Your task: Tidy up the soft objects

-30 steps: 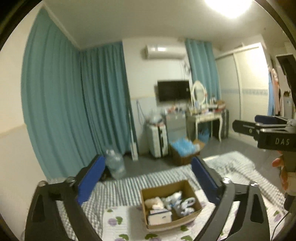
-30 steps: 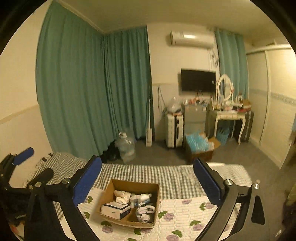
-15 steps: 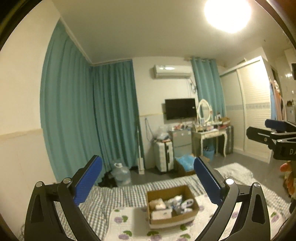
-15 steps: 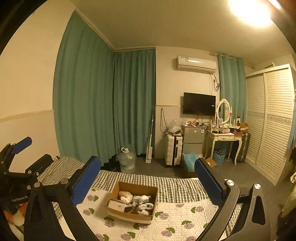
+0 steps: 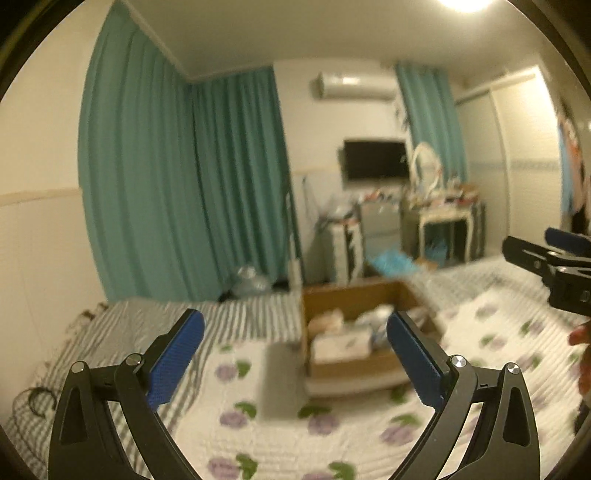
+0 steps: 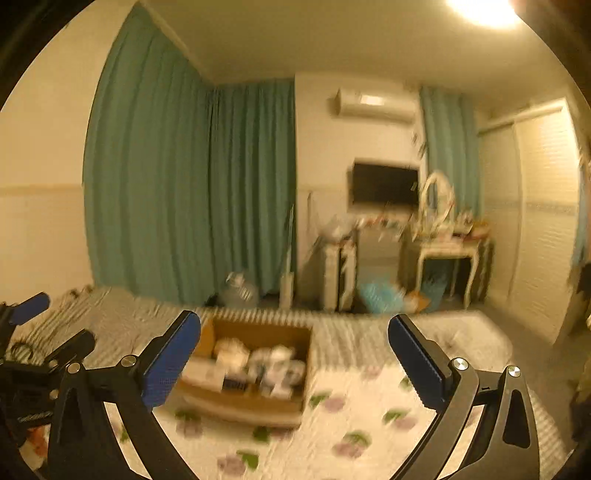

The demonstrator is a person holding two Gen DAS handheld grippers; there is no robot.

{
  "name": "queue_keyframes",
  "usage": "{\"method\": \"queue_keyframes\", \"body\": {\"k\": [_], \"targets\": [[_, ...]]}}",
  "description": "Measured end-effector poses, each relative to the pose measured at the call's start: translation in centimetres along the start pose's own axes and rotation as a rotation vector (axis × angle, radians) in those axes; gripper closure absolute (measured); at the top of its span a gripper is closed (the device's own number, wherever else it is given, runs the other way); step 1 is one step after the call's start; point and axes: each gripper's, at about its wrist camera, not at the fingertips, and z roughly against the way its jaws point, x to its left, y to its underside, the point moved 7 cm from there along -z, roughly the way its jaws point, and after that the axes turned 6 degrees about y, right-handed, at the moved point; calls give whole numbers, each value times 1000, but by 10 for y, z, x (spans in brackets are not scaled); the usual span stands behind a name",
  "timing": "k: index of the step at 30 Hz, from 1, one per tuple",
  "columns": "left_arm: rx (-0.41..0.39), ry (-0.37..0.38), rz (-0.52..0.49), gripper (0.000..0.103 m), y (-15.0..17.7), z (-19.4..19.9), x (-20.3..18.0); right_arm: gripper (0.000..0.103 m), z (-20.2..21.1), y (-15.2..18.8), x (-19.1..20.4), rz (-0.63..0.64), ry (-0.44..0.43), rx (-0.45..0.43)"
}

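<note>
The left gripper (image 5: pixel 295 334) and right gripper (image 6: pixel 294 338) hover level above the bed, fingers spread and empty, aimed at the cardboard box (image 6: pixel 255 365).

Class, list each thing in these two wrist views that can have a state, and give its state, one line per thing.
left gripper: open, holding nothing.
right gripper: open, holding nothing.
cardboard box: open-topped, on the bed, holding items.
curtains: drawn shut.
television: screen dark.
ceiling light: on.

A cardboard box (image 5: pixel 369 332) sits on the floral-quilted bed (image 5: pixel 351 435).
</note>
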Motion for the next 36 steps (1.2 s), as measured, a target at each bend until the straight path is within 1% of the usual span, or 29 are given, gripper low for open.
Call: {"method": "queue_keyframes", "body": {"k": [1,2,4,5,7,10,12,15,20,36], "targets": [[22,-19,-10,2,14,-8,0,1,-14,22,1,-6,-8,42],[44,-30,-22,2,29,-16,-1,1,-24,35,1,-9,-12,70],[81,-26,-12,2,49,-27,0,1,-42,64,4,-2,-16,121],[99,-17,4,2,57,-32,0,1,-48,73,6,4,-15,140],[110,-4,26,2,63,-36,1,1,-58,89,11,18,-23,172],[103,0,51,2,64,-36,3,1,-64,99,14,25,-31,186],[103,6,60,2,64,-36,2,1,-63,100,14,26,-34,184],[104,8,65,2,65,-32,2,1,-58,94,15,30,-28,172],[103,18,80,2,69,-36,3,1,-51,85,15,17,-28,162],[87,33,113,2,62,-28,11,1,-38,75,19,13,-33,132]]}}
